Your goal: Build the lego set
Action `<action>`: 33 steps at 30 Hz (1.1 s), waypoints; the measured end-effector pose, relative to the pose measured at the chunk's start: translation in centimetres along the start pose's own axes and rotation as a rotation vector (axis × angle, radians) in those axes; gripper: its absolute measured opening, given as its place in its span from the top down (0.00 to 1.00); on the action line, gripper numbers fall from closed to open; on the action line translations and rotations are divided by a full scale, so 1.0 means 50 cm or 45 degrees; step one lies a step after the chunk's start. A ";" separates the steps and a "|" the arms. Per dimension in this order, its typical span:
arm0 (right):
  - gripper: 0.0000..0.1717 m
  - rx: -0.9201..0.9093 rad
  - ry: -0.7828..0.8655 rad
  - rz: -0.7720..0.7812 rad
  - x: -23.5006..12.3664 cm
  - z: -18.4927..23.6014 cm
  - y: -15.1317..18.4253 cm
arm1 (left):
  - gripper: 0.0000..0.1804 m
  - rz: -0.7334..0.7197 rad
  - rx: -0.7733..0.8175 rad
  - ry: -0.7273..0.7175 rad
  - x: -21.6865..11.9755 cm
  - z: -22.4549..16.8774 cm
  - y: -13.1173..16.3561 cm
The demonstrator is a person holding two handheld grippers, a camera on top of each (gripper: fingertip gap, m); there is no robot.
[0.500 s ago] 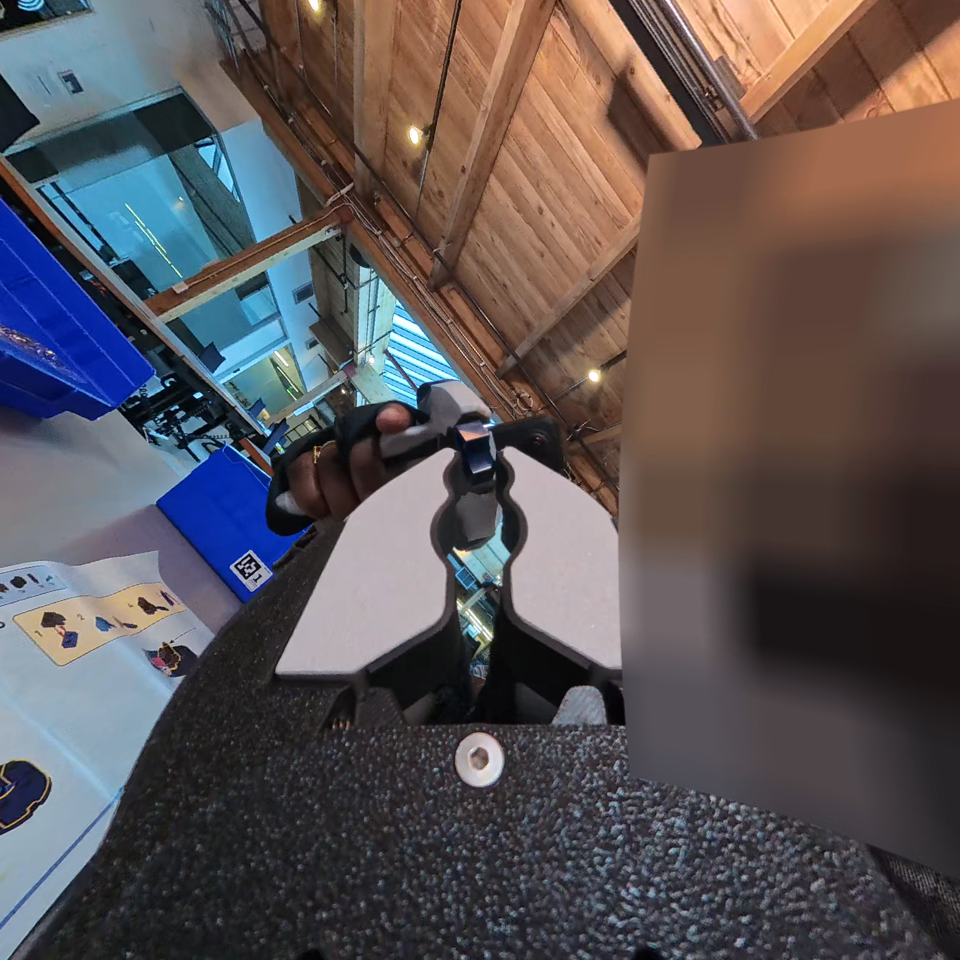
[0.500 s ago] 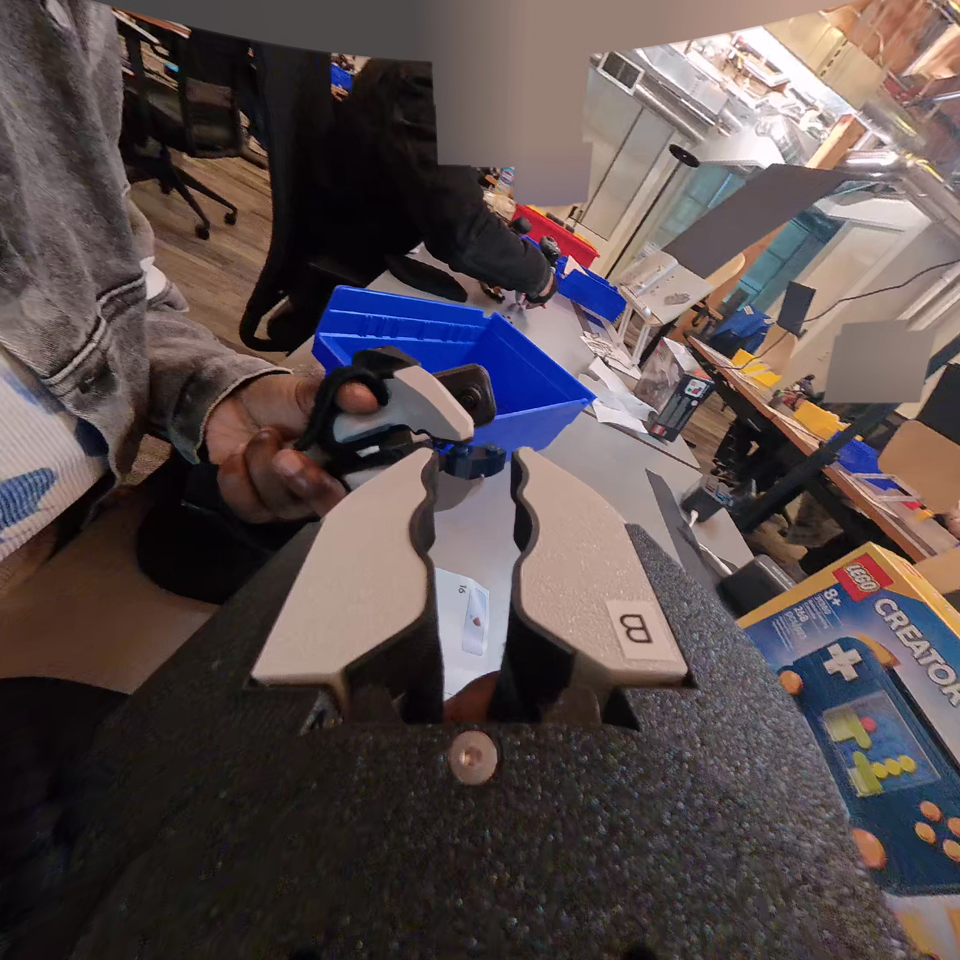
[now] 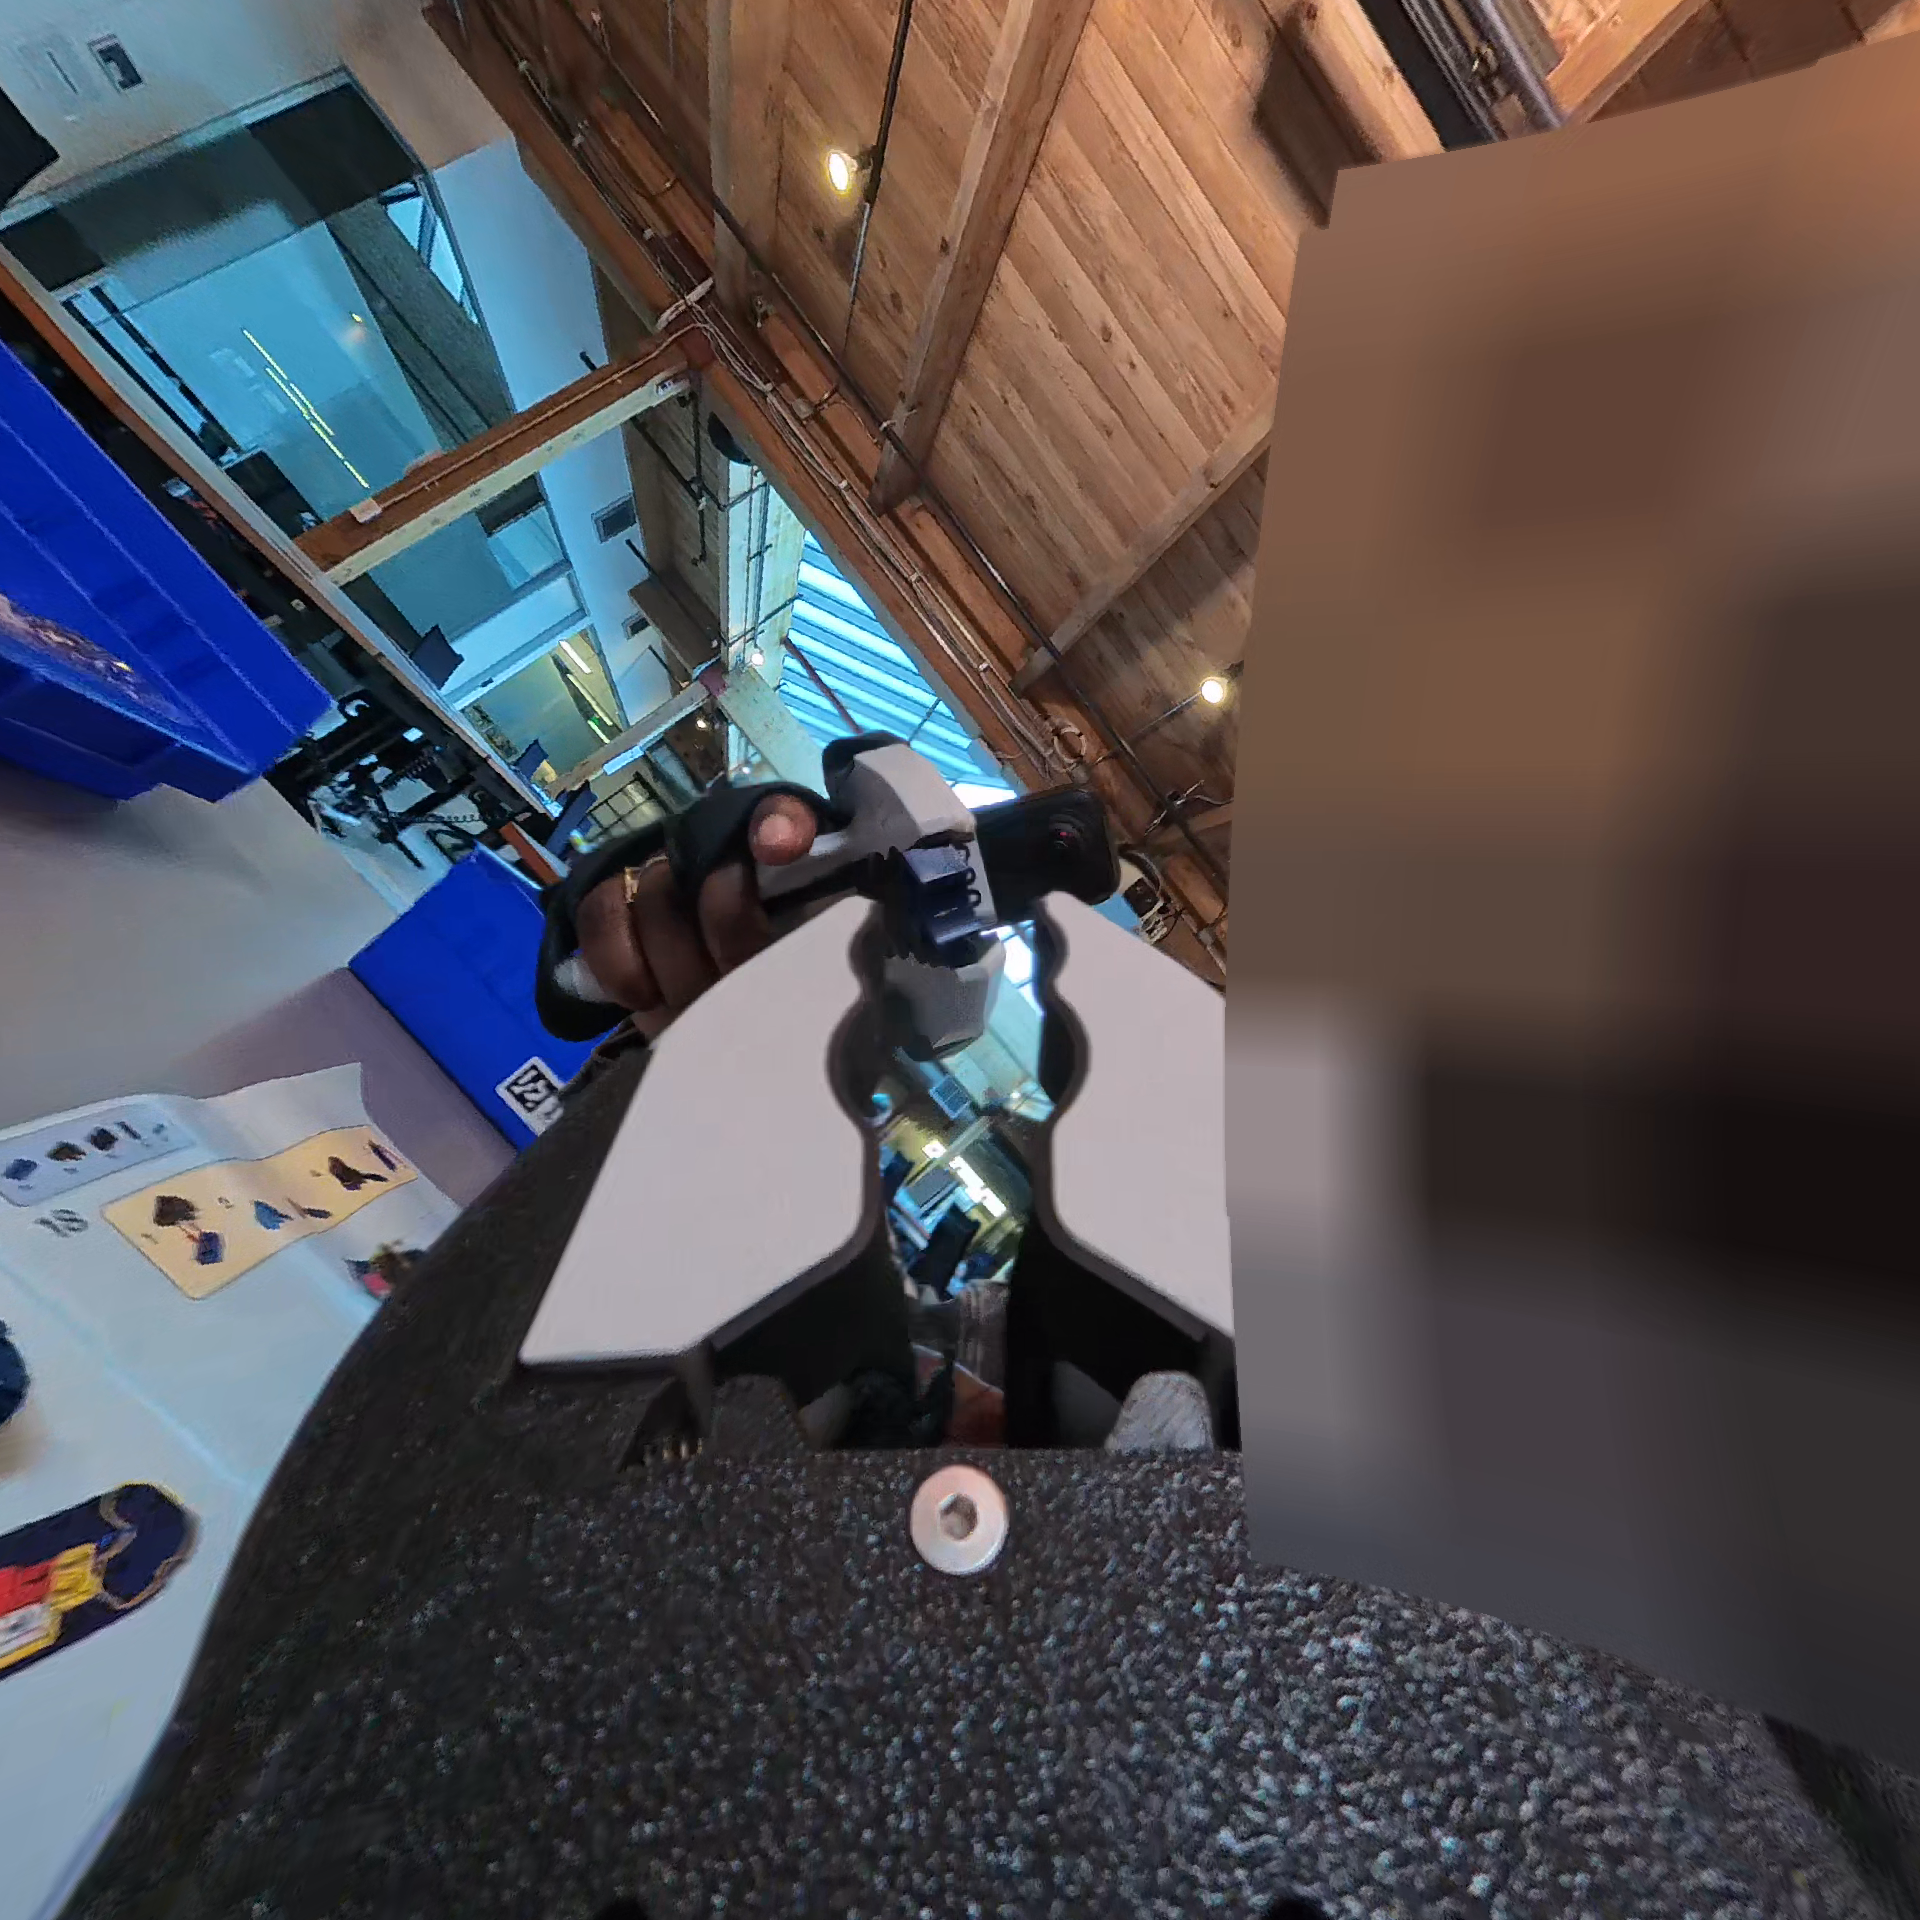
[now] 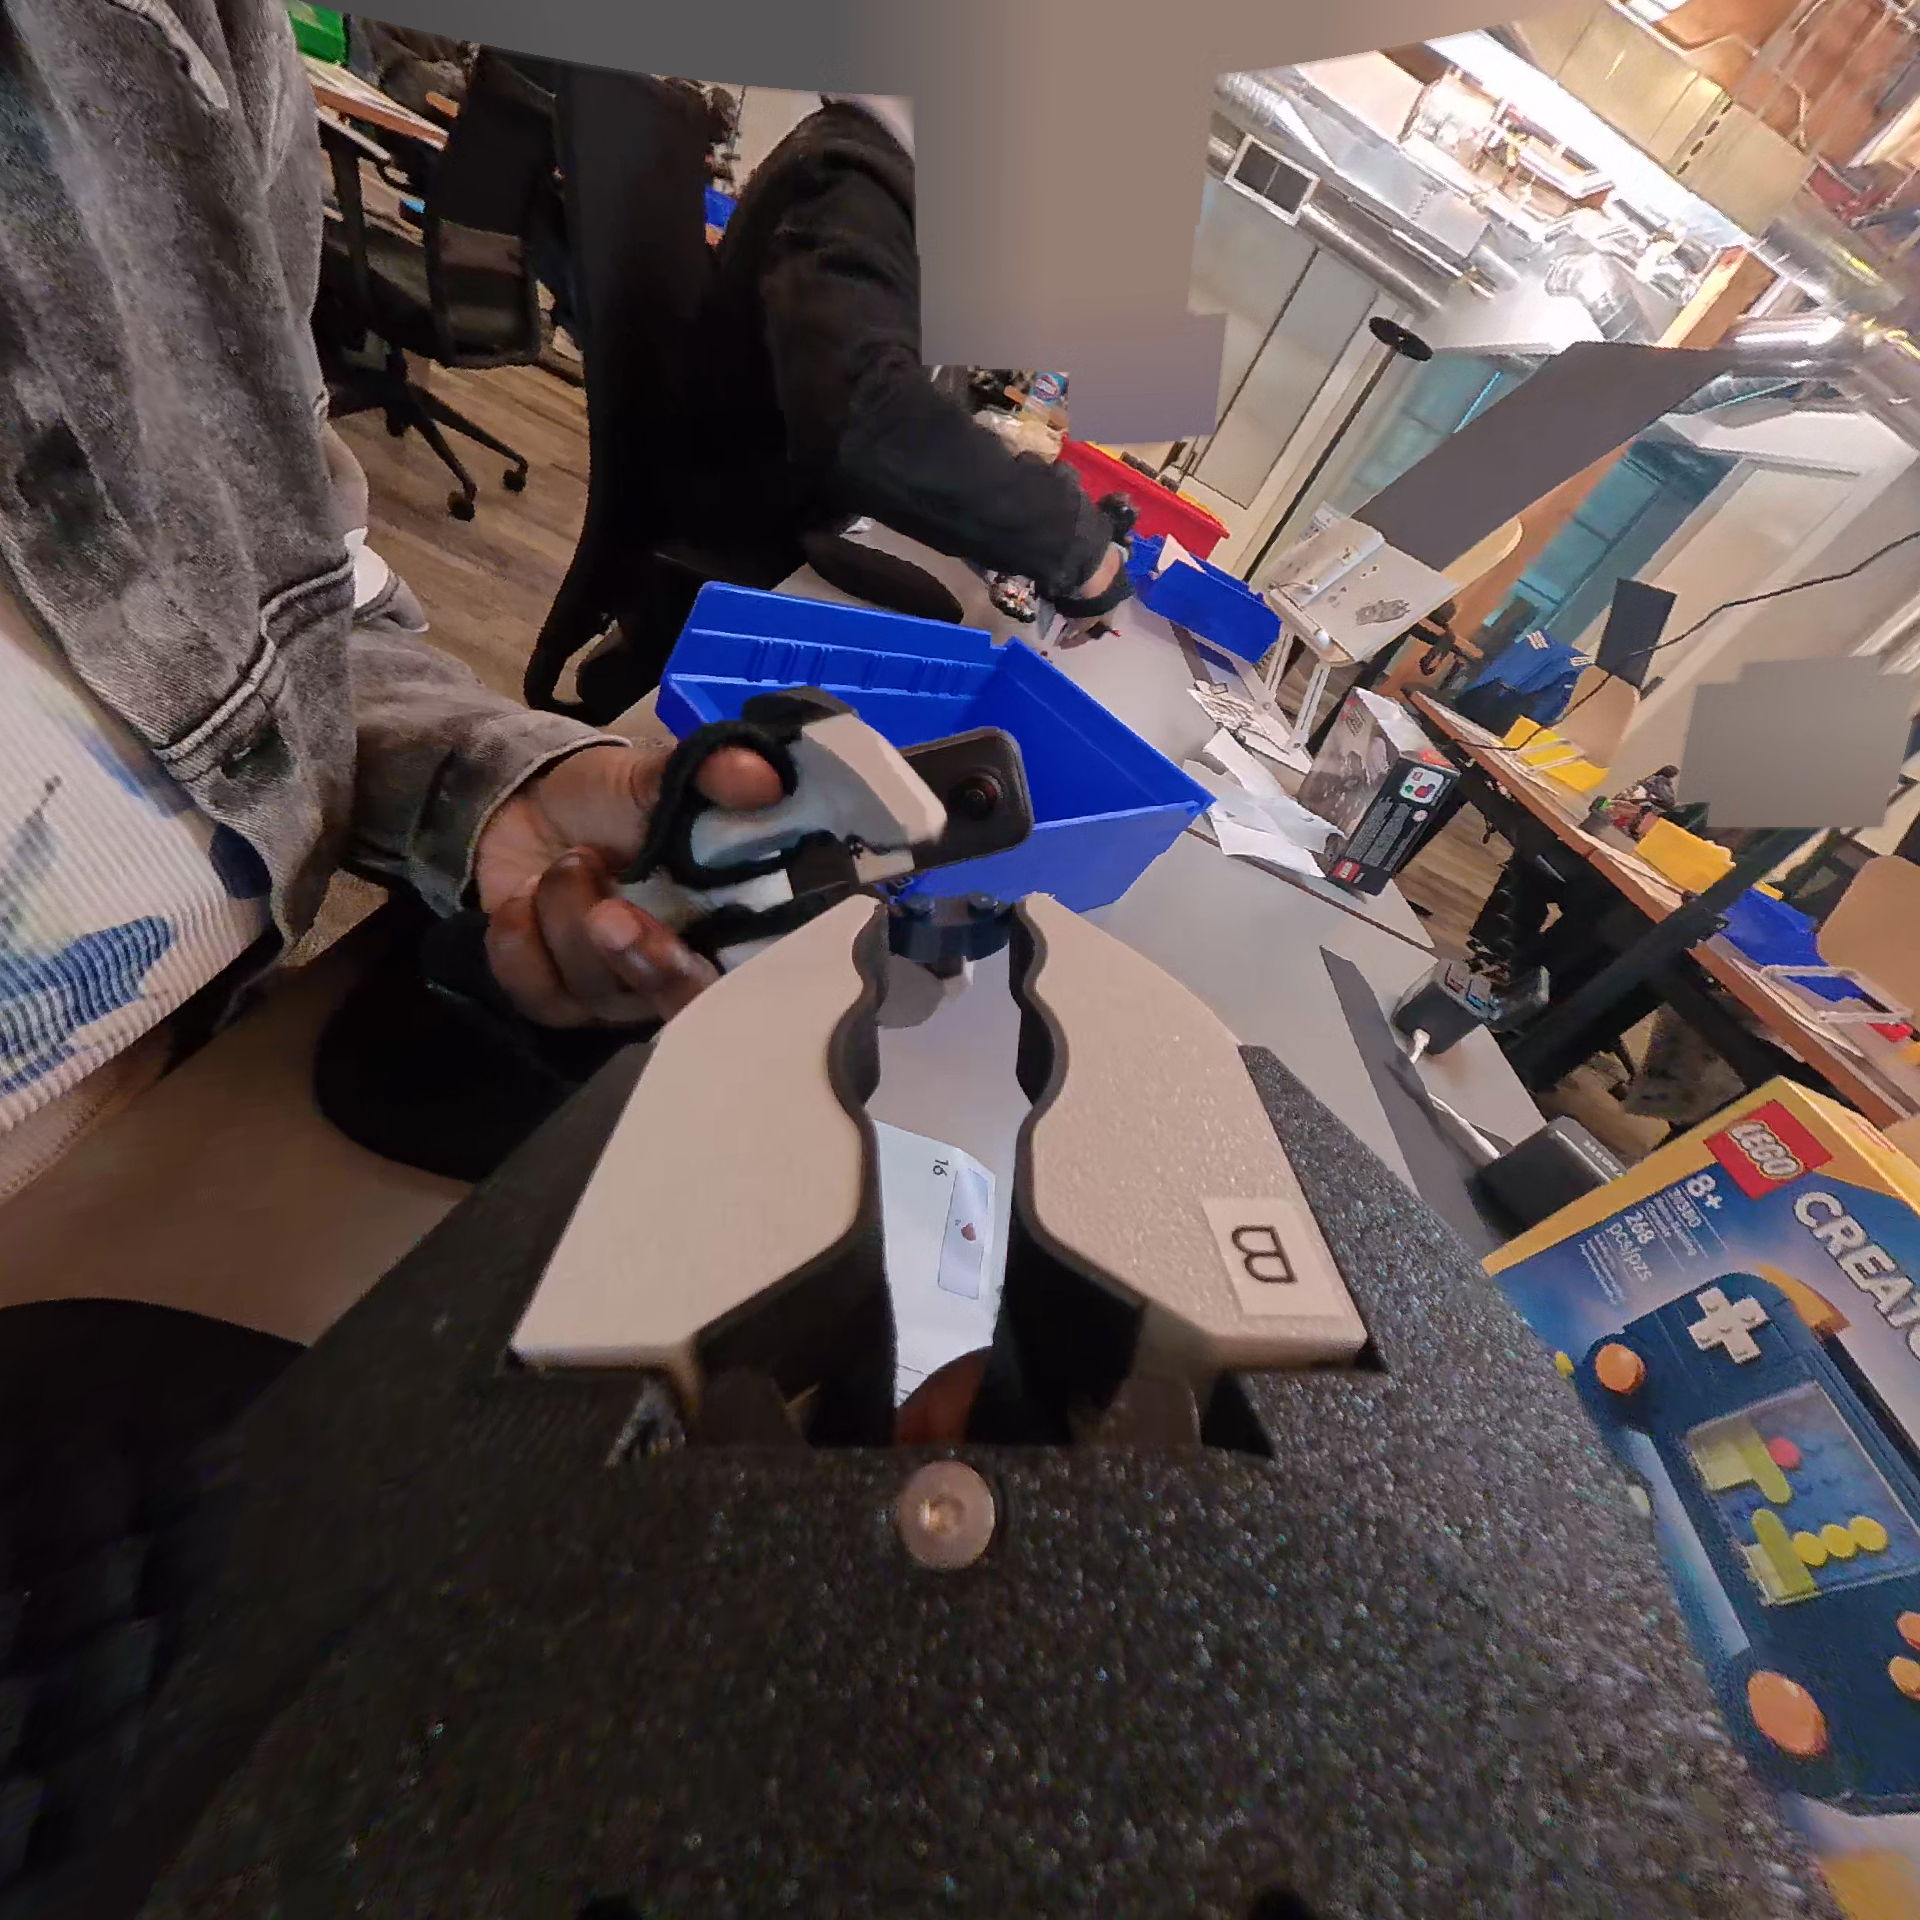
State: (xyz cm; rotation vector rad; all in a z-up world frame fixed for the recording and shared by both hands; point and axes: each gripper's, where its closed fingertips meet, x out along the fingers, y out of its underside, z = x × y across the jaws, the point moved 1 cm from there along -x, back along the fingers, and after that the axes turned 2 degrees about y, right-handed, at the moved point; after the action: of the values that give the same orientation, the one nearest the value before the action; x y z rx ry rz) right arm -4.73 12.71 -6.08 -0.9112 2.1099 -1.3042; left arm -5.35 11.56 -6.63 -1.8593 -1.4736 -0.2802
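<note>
Left wrist view: an instruction sheet (image 3: 208, 1226) lies on the desk (image 3: 156, 935) to the left of the left gripper (image 3: 956, 920), with a blue bin (image 3: 447, 987) beyond it. The left gripper tilts up towards the ceiling, its fingers spread and empty. Just past its tips the right hand (image 3: 644, 935) presents the right gripper (image 3: 935, 925) head-on, pinching a dark blue brick piece (image 3: 945, 883) between its grey fingers.

Right wrist view: at left, the left hand (image 4: 561, 883) holds its gripper level. That gripper's fingers stand above and below the piece without visibly pressing it. The piece sits directly between the right gripper's own tips, which close on both of its sides. A second blue bin (image 4: 1039, 790) stands behind, and a toy box (image 4: 1714, 1351) lies to the right.
</note>
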 end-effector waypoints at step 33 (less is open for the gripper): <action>0.87 0.484 -0.507 0.543 -0.088 0.074 0.316 | 0.81 2.364 1.161 -0.268 -0.182 0.304 0.096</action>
State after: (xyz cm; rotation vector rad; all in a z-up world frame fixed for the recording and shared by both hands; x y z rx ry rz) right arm -3.70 18.94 -21.64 -0.4737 1.5651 -1.1315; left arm -7.86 14.38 -24.56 -1.6467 0.4684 1.2315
